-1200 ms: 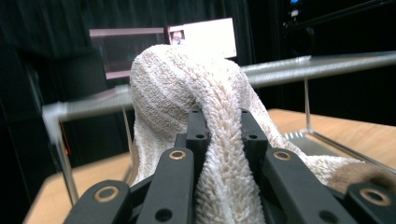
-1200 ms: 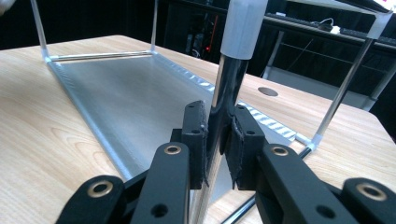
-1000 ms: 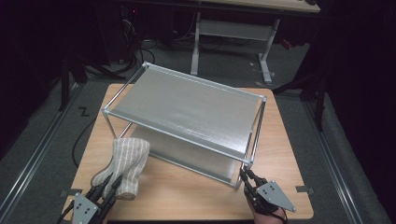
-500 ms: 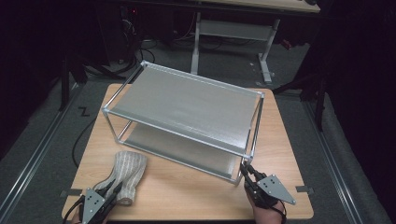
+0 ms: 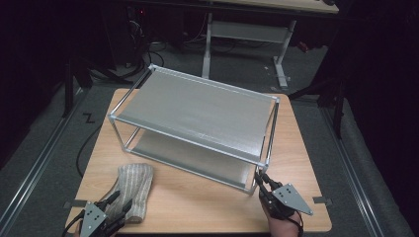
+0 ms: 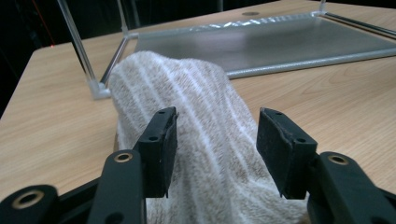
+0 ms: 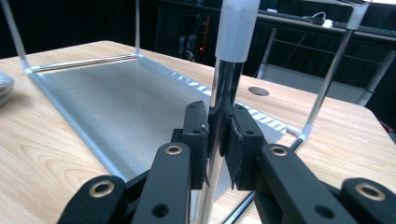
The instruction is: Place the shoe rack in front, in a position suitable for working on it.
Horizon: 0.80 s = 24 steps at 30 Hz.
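A metal rack (image 5: 197, 111) with two shelves stands on the wooden table (image 5: 197, 202). The rack is the thing to look from.

A striped sock (image 5: 134, 190) lies flat on the table, in front of the rack's near left corner and a little apart from it. The left gripper (image 5: 118, 207) is at the near end of the sock. Its jaws have just been opening. The sock lies between them, and one pad (image 6: 161, 144) sits against its side, but they do not squeeze it.

The right gripper (image 5: 261, 181) is at the rack's near right corner. Its jaws are closed tight on the shiny corner post (image 7: 223, 93) there.
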Available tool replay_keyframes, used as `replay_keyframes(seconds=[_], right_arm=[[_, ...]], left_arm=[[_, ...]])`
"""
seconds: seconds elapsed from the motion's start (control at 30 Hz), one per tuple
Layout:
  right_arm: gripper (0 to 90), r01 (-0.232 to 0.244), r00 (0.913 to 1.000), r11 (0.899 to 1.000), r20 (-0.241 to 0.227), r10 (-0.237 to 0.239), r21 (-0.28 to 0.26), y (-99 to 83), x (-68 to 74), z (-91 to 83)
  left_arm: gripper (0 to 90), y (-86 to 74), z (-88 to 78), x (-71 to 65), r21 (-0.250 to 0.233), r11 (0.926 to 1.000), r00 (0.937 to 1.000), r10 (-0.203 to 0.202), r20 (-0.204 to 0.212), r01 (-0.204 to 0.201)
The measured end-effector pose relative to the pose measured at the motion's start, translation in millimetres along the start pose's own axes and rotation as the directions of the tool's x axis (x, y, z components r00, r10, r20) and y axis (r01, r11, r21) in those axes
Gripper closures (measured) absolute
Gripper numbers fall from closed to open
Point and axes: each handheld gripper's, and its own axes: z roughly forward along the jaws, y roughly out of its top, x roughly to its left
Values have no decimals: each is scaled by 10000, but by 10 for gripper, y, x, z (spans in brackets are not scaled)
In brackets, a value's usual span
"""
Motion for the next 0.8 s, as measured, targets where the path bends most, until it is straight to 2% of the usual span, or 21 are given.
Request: replay_keyframes(seconds=[0.2,0.33,0.4,0.53,0.63,0.7,0.8], right_arm=[[793,-253,9981,9997,555,250,45,-28,-162,-44],[787,-567,9925,9984,1083,560,35,-55,-308,-96],[710,-917,9883,9956,1241,884,210,-56,-372,-131],[636,-854,9856,9959,1488,798,313,-78,-356,-206],[636,-863,9842,9949,1594,772,513,-121,-341,-276],[638,-942,9826,9938,1660,832,593,-150,-350,-312],[642,-1032,9805,9923,1745,900,679,-185,-353,-346]], left_arm=[[478,46,59,16,-188,9998,9999,-104,-42,103],[478,162,116,106,-661,9978,9999,-65,-111,57],[478,233,170,152,-728,9973,9998,-18,-219,2],[480,339,283,268,-977,9949,9996,-255,-131,241],[479,438,386,343,-879,9960,9997,-187,-128,175],[477,493,461,383,-775,9970,9996,-102,-279,80],[477,600,583,470,-932,9956,9991,-125,-398,88]])
